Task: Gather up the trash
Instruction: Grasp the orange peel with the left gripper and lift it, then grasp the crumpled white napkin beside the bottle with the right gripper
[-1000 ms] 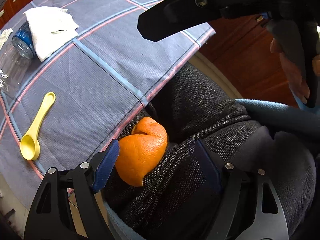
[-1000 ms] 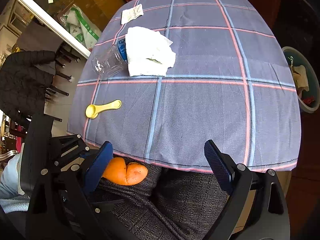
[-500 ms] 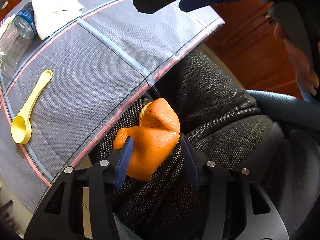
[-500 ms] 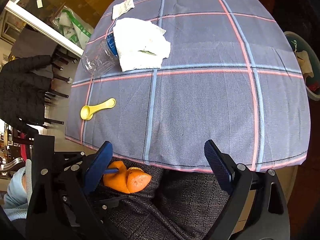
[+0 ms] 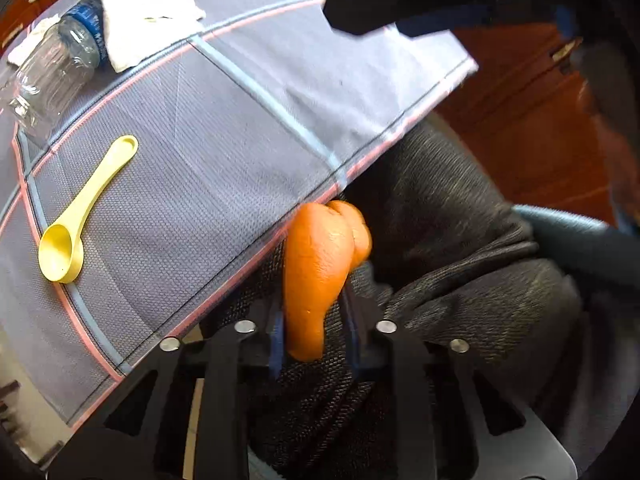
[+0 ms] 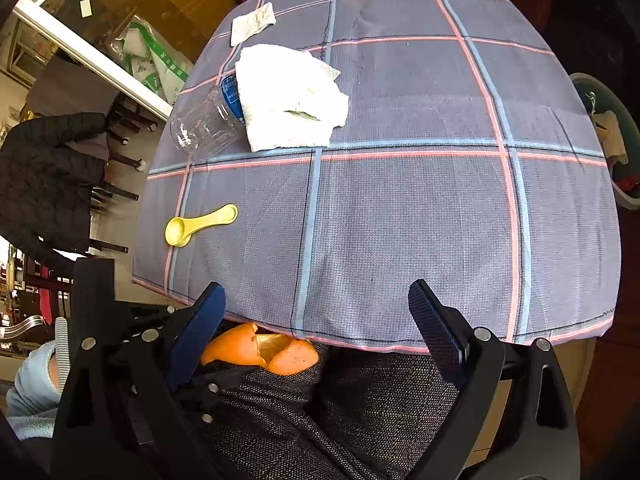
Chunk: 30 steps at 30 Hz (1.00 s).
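Note:
An orange peel [image 5: 320, 272] lies on the person's dark grey lap, just below the tablecloth's edge. My left gripper [image 5: 314, 320] points steeply down with its jaws closing, and the blue pads squeeze the peel narrow between them. In the right wrist view the same peel [image 6: 260, 350] shows under the table's near edge. My right gripper [image 6: 316, 292] hangs open above that edge with nothing between its fingers. On the checked tablecloth [image 6: 400, 200] lie a crumpled white tissue [image 6: 288, 108], a clear plastic bottle [image 6: 204, 124] partly under it, and a paper scrap [image 6: 252, 28].
A yellow measuring spoon [image 6: 200, 224] lies near the table's left edge. A green bin [image 6: 608, 140] with rubbish in it stands on the floor to the right. A chair draped with a black jacket [image 6: 40, 180] stands at the left.
The left gripper's jaws have come together from wide apart on either side of the peel to pressing on it, folding it narrow. The right gripper has stayed put.

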### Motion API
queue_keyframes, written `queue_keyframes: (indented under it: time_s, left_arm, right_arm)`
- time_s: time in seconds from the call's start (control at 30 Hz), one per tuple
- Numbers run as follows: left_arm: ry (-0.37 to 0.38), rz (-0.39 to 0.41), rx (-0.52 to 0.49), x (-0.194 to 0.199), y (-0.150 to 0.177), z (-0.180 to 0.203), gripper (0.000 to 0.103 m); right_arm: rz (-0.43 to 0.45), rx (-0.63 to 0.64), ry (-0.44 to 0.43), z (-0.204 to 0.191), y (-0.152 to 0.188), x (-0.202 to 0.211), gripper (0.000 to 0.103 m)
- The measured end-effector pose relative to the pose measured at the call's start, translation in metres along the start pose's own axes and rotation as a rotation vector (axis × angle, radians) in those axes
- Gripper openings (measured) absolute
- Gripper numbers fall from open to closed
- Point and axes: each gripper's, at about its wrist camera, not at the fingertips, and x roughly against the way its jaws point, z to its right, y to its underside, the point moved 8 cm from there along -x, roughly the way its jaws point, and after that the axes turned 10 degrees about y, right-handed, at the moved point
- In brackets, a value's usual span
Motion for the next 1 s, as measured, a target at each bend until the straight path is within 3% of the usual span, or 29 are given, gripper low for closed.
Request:
queue_keyframes:
  time_s: [0.17,0.37,0.67,0.83,1.0]
  left_arm:
    - [0.000,0.035,-0.006,0.008,-0.003,0.005,0.014]
    - [0.041,0.118,0.000,0.050,-0.005,0.003,0.014]
    - [0.187,0.285,0.113,0.111,-0.018,-0.027,0.014]
    - [0.178,0.350,0.135,0.135,-0.031,-0.030,0.014]
    - [0.104,0.394,0.179,0.158,-0.033,-0.064,0.015]
  right_arm:
    - [0.000,-0.009,-0.009,0.001,-0.001,-0.002,0.089]
    - [-0.003,-0.018,-0.024,0.000,-0.006,-0.002,0.089]
    - [0.069,-0.056,-0.088,-0.011,-0.064,0.003,0.089]
    - [0.103,-0.070,-0.129,-0.024,-0.105,-0.006,0.089]
    - [0.103,-0.074,-0.158,-0.044,-0.135,-0.032,0.089]
